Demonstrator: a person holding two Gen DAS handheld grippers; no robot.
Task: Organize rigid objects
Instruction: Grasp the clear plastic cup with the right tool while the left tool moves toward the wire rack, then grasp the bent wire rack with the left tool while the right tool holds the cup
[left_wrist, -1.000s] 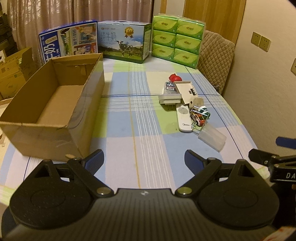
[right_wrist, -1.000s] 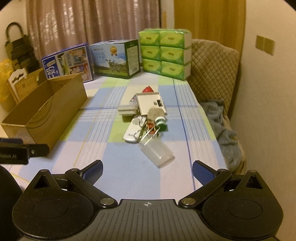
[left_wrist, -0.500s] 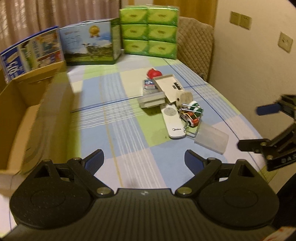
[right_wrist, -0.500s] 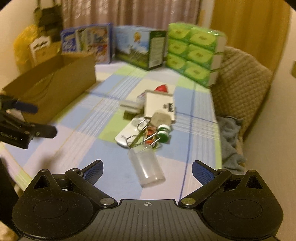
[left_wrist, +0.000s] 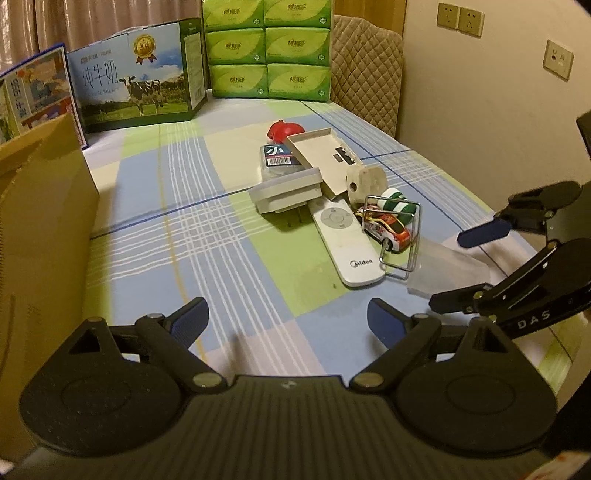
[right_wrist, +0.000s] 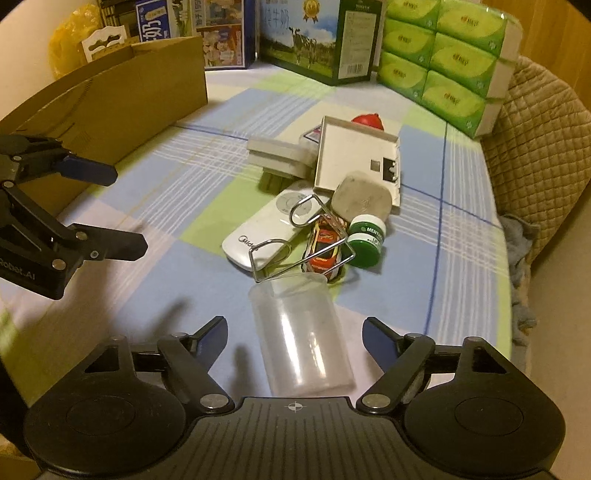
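Clear glossy plastic cup (right_wrist: 301, 339), shiny wire rack (right_wrist: 295, 236), matt cardboard box (right_wrist: 122, 96), woven checked tablecloth (right_wrist: 192, 177).

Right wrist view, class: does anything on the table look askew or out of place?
Yes. The clear cup lies on its side, mouth toward a jumbled pile: a wire rack tilts over the toy car and remote.

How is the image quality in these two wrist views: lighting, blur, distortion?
Left wrist view: dim, warm yellowish light, strong fisheye bending at the edges, cardboard box slightly soft, white remote sharp. Right wrist view: same tint, clear plastic cup shows faint glare, table edges slightly smeared.
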